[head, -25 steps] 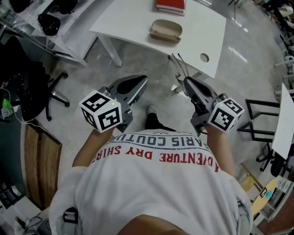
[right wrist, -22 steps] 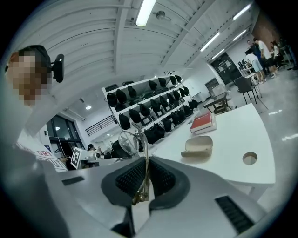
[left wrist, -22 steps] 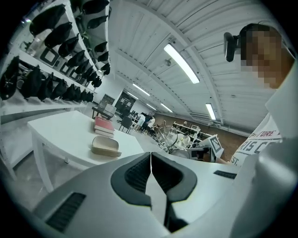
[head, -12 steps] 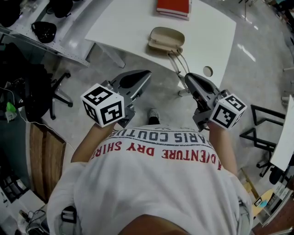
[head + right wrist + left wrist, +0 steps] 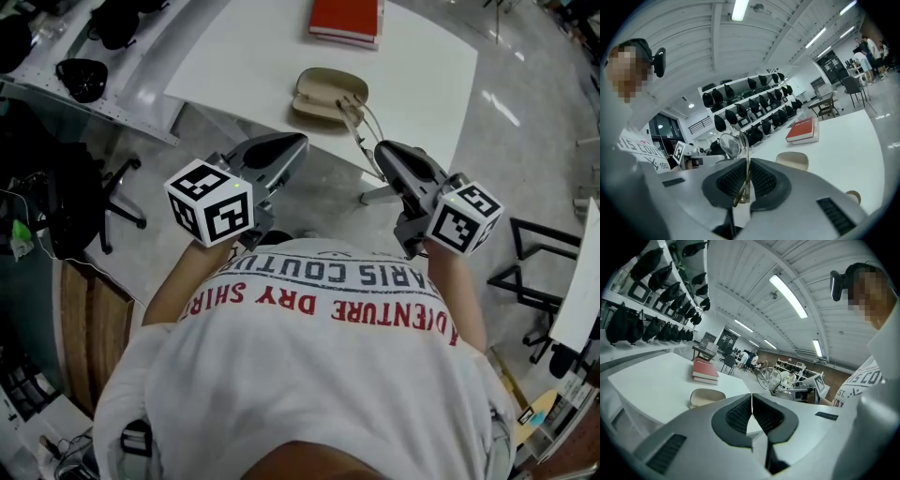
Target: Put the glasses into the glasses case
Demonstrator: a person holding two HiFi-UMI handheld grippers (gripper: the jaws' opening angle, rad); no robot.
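Right gripper [image 5: 746, 174]: jaws clamped on the glasses [image 5: 731, 145], which I hold above the worktop's [image 5: 246, 58] near edge.
Left gripper [image 5: 752, 398]: jaws together, empty, short of that edge.
Glasses case [image 5: 328, 94]: at the near edge, just beside the glasses.
Room: bare worktop left of the glasses case.

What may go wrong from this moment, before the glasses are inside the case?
1. The right gripper pinches the glasses only by one thin arm, with the lenses sticking out ahead. They may swing, slip, or knock the edge of the table.
2. The case looks closed, and the left gripper is shut and empty, so the lid must be opened first. The case lies near the table's edge and might slide off when pushed.
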